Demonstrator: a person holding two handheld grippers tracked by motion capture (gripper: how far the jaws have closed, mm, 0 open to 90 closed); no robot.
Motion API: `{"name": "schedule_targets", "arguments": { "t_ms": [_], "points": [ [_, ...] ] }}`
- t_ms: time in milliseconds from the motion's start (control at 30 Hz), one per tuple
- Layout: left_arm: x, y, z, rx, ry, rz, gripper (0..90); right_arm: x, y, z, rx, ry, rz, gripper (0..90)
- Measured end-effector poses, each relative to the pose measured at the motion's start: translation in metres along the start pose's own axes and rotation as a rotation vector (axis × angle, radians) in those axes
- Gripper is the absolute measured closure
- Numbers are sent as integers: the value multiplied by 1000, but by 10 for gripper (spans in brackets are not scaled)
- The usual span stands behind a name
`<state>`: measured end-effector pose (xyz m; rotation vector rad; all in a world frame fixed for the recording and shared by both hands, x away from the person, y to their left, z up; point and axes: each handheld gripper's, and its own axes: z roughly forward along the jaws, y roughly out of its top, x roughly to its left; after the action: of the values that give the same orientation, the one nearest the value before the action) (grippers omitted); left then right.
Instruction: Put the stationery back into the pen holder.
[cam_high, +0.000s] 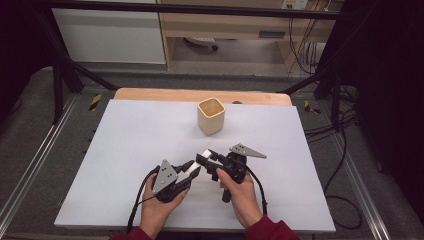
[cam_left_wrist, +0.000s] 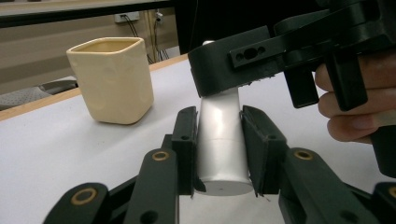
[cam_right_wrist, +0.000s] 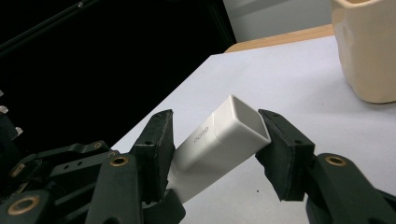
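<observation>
high view: the left gripper (cam_high: 192, 170) is clenched on the lower end of a white box (cam_left_wrist: 219, 144); just right of it, the right gripper (cam_high: 207, 157) has both pads against the box's upper end; a cream cup (cam_high: 211, 116) stands beyond both.

Both tongs, left tongs (cam_high: 192, 169) and right tongs (cam_high: 206, 159), are black with brass-ringed screws, grey three-cornered plates, trailing black cables; dark red sleeves (cam_high: 270, 231) at lower frame.

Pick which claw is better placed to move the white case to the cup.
Right, probably: the right claw grips the white case at its open end, nearer the cream cup; the left claw clamps the closed end, farther back.
</observation>
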<state>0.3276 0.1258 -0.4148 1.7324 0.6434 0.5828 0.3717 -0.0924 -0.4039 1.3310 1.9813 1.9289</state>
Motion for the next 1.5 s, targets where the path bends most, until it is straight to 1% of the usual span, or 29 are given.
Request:
{"name": "schedule_targets", "arguments": {
  "t_ms": [133,433,467,500,567,667,867,933,1033,1167,1200,1267,1433,1500],
  "points": [
    [0,0,0,0,2,2,671,0,0,0,-1,8,3,494],
    [-1,0,-1,-4,6,8,671,-3,-1,0,-2,28,30,503],
    [-1,0,-1,-3,7,9,671,-3,-1,0,-3,33,43,508],
    [-1,0,0,-2,5,8,671,-4,-2,0,-7,39,61,517],
    [-1,0,0,0,7,9,671,-6,-2,0,-7,46,78,532],
    [-1,-1,0,3,7,9,671,-6,-2,-1,-11,54,86,554],
    [-1,-4,2,20,9,8,671,-6,-2,-1,-12,57,81,602],
    [-1,-4,3,25,9,9,671,-6,-1,-1,-15,65,80,622],
    [0,-6,4,40,9,10,670,-6,-1,-2,-17,79,102,658],
    [0,-8,6,55,9,10,671,-5,-2,-2,-17,99,90,693],
    [0,-8,7,58,10,12,670,-5,-2,-2,-14,102,94,699],
    [0,-9,7,61,9,12,670,-4,-2,-2,-12,109,83,707],
    [0,-10,9,63,1,5,668,-3,-2,-1,-7,105,63,710],
    [0,-10,9,59,3,17,666,-3,-2,-2,-8,105,54,710]
  ]
}}
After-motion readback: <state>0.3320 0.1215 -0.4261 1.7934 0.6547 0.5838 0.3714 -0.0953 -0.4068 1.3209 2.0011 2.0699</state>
